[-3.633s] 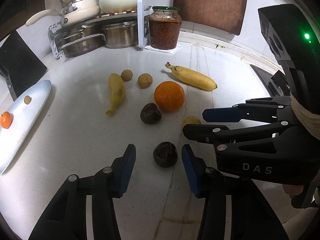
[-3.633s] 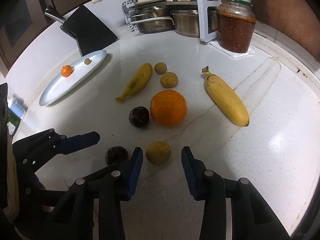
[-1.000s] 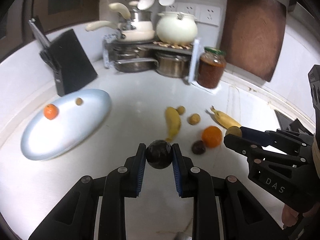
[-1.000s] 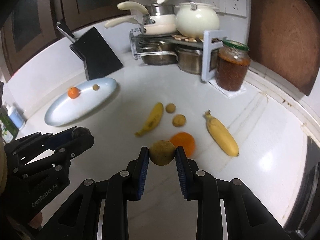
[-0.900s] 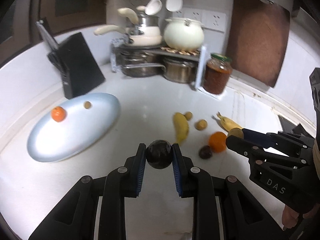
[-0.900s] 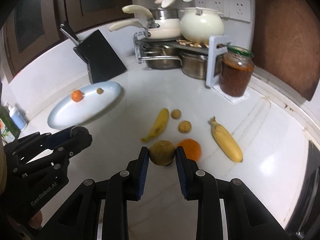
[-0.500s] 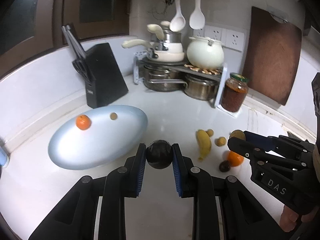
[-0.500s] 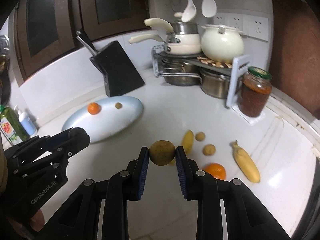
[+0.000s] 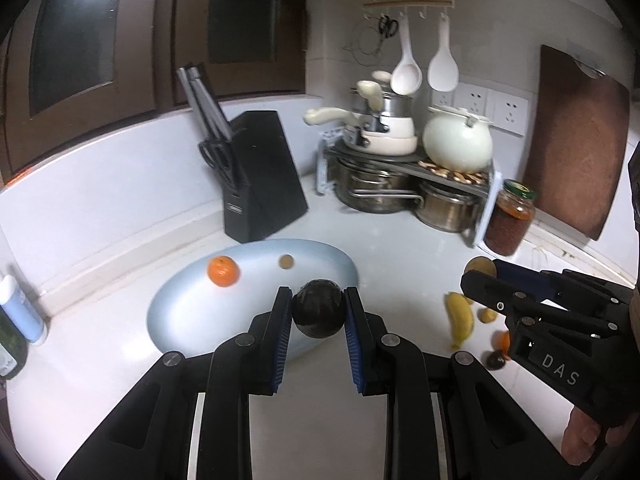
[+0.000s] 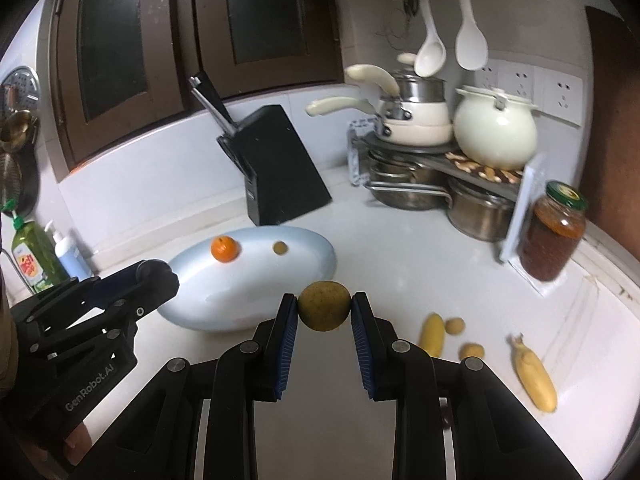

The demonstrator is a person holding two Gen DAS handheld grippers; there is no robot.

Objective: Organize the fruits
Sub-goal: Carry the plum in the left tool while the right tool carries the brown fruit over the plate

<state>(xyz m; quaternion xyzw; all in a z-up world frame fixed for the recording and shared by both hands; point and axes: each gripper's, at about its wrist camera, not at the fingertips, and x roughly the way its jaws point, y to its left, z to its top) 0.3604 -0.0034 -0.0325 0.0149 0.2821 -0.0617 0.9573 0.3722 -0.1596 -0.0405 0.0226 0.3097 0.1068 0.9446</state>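
The left claw (image 9: 318,314) is closed on a dark round fruit (image 9: 318,313), pressed between its two blue pads and held in the air above the near edge of the pale blue oval plate (image 9: 184,312). The right claw (image 10: 324,312) is closed on a yellow-brown round fruit (image 10: 324,306), also lifted above the white tabletop (image 10: 400,264), just beside the right end of the same plate. On the plate lie a small orange fruit (image 9: 223,271) and a small brown fruit (image 9: 285,261), apart from each other. To the right on the tabletop are two bananas (image 10: 534,374), two small brown fruits (image 10: 455,325), an orange (image 9: 503,339) and another dark fruit (image 9: 495,359). A black knife block (image 9: 260,176) stands behind the plate.
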